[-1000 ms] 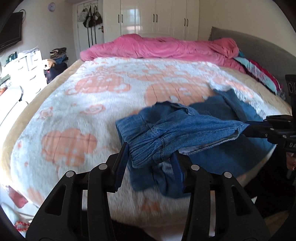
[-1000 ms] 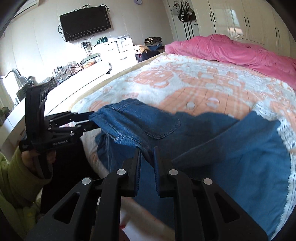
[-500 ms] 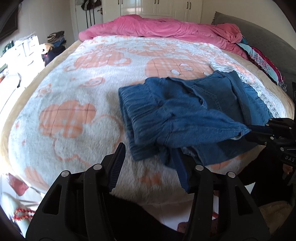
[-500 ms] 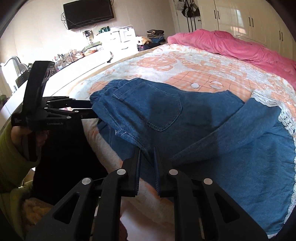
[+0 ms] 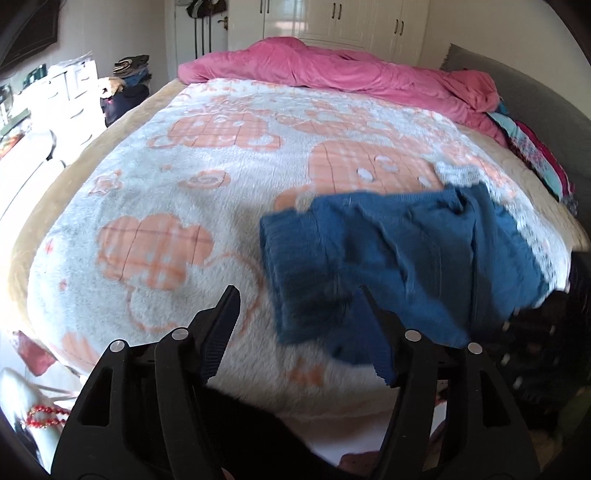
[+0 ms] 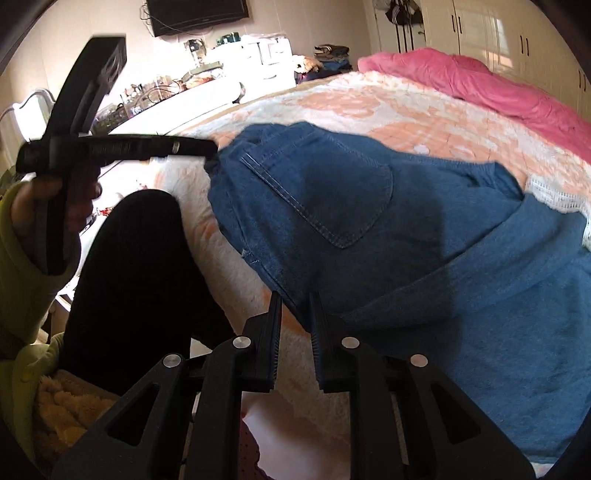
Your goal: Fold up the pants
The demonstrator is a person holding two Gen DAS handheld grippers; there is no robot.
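Blue denim pants (image 5: 406,258) lie folded over on the white and orange blanket (image 5: 184,192) near the bed's front right corner. My left gripper (image 5: 298,295) stands apart at the waistband corner with its jaws opening; a little denim lies by the right finger (image 5: 376,332), and no pad presses it. In the right wrist view the pants (image 6: 369,206) show a back pocket. The left gripper (image 6: 210,149) touches their waistband edge. My right gripper (image 6: 294,301) is nearly shut with the pants' lower edge between its tips, its jaws starting to open.
A pink duvet (image 5: 332,70) is heaped along the far side of the bed, below white wardrobes (image 5: 351,18). A person's black-clad leg (image 6: 129,277) and green sleeve (image 6: 18,251) stand at the bed's near edge. A cluttered white counter (image 6: 177,99) and wall TV (image 6: 195,14) lie left.
The pants came down from the air onto the blanket. My left gripper let go of the waistband bunch and spread wider. My right gripper sank towards the bed with the denim edge.
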